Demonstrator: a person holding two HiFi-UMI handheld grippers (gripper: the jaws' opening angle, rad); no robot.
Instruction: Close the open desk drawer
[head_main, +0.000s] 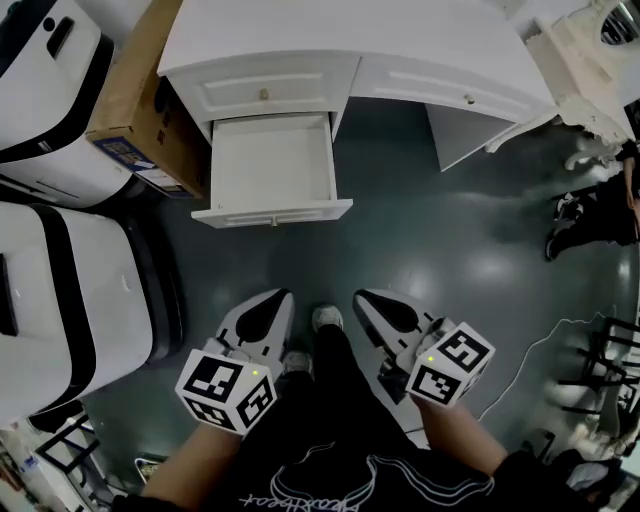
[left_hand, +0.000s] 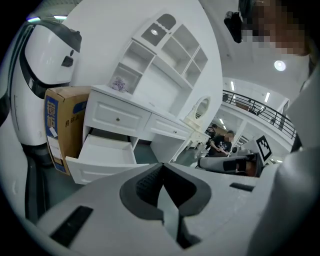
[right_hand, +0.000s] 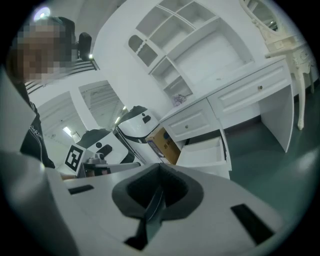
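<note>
Even indoor light, soft glare on the floor (fisheye edges warp); corners perhaps blurred.

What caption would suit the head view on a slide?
Both shut, the left gripper and right gripper face a white desk with its drawer pulled open.

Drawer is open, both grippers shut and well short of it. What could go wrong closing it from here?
1. The drawer is pulled far out; a push off-centre on its front panel may skew and jam it.
2. A hard shove with the shut left gripper or right gripper could slam it into the desk.
</note>
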